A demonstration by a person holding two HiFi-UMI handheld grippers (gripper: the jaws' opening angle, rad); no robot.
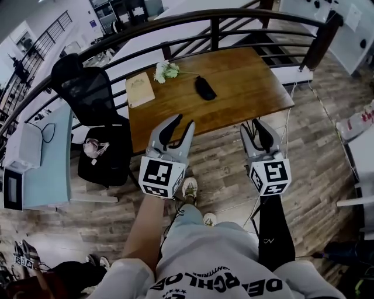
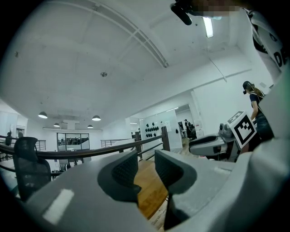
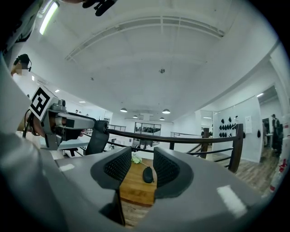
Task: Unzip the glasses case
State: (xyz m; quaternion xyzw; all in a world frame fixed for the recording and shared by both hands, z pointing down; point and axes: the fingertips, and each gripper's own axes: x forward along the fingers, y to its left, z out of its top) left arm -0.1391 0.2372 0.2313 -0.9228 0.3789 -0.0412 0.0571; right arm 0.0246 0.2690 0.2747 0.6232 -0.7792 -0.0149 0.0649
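A black zipped glasses case lies near the middle of the brown wooden table; in the right gripper view the glasses case shows far off between the jaws. My left gripper hovers short of the table's near edge, open and empty. My right gripper hangs beside it over the floor, also open with nothing in it. In the left gripper view the left gripper frames the table top, and the right gripper shows at the right. Both grippers point level toward the table.
A bunch of white flowers and a tan book lie on the table's far left. A black office chair with a bag stands left of the table. A dark curved railing runs behind it. A pale desk is at left.
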